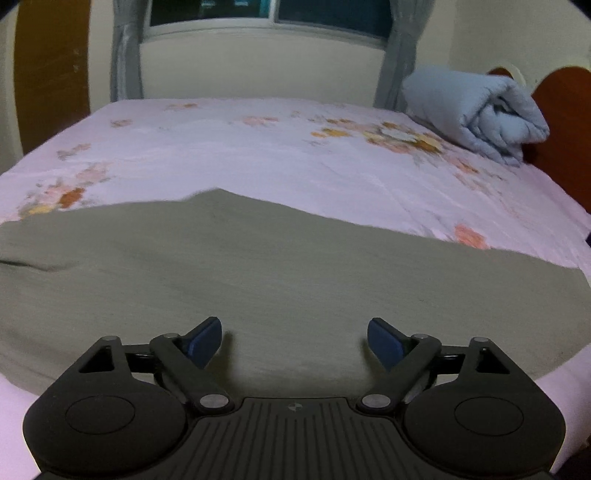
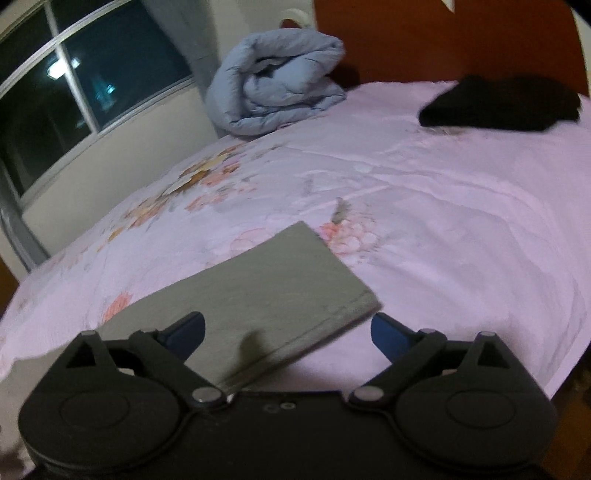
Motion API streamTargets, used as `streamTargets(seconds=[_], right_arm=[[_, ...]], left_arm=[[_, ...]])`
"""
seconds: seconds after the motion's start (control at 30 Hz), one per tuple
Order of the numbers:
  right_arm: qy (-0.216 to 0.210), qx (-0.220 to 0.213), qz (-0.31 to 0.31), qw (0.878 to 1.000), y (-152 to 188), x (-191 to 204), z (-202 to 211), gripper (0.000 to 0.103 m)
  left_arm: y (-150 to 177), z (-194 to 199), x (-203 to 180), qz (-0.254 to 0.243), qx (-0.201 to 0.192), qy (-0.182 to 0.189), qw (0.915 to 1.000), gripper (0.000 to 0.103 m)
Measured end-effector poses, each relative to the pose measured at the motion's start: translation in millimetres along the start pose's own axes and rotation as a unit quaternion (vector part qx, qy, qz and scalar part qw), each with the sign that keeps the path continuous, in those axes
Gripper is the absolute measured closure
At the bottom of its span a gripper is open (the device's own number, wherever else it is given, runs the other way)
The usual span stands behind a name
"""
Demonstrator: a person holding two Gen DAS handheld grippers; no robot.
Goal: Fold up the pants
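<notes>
Grey-green pants lie flat on the pink floral bed sheet, spread across the near part of the left wrist view. My left gripper is open, its blue pads just above the pants' near part, holding nothing. In the right wrist view one leg end of the pants lies flat with its hem toward the lower right. My right gripper is open over that hem edge, empty.
A rolled light-blue quilt sits at the bed's far corner, also in the right wrist view. A folded black garment lies near the reddish headboard. A window and curtains stand behind the bed.
</notes>
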State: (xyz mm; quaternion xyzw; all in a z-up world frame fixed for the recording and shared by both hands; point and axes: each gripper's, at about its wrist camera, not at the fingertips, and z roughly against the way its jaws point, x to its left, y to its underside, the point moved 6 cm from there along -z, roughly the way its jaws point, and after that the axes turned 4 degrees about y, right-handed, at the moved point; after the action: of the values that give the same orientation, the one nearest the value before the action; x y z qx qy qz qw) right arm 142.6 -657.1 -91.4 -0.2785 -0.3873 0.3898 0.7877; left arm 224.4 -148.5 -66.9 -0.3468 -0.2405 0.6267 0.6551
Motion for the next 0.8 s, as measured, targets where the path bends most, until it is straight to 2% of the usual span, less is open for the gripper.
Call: streamTargets(seconds=[0.17,0.27,0.37,0.43,0.53,0.67,0.73,0.8], right_arm=[[-0.044,0.012,-0.084,0.995,1.8,-18.1,-3.9,0.013],[-0.062,0.018,-0.112,0.992,5.1,-24.5,-6.0,0.014],[-0.071,0.014,-0.135,0.988,5.3,-30.8,-5.7,0.014],[-0.078,0.012,-0.149,0.986,4.7,-35.1,-6.2,0.014],[-0.083,0.012,-0.151,0.985,5.0,-36.7,-7.8,0.014],[-0.088,0.012,-0.157,0.984,6.0,-38.0,-9.6,0.013],[-0.088,0.01,-0.159,0.983,5.3,-38.6,-9.1,0.013],[-0.087,0.006,-0.163,0.983,4.2,-40.7,-5.9,0.013]], left_arm=[[10.1,-12.6,-61.7,-0.023,0.013,0.032,0.9991,0.013],[15.3,-19.0,-98.2,-0.03,0.02,0.052,0.998,0.013],[23.1,-26.6,-123.6,-0.048,0.028,0.048,0.9973,0.012],[31.8,-34.7,-129.3,-0.062,0.043,0.031,0.9967,0.01],[44.0,-29.3,-137.8,-0.084,0.04,0.016,0.9956,0.009],[48.3,-18.4,-133.0,-0.073,0.04,0.014,0.9965,0.009],[40.5,-6.1,-132.4,-0.058,0.026,0.017,0.9978,0.01],[35.5,3.2,-136.1,-0.064,-0.001,0.02,0.9978,0.01]])
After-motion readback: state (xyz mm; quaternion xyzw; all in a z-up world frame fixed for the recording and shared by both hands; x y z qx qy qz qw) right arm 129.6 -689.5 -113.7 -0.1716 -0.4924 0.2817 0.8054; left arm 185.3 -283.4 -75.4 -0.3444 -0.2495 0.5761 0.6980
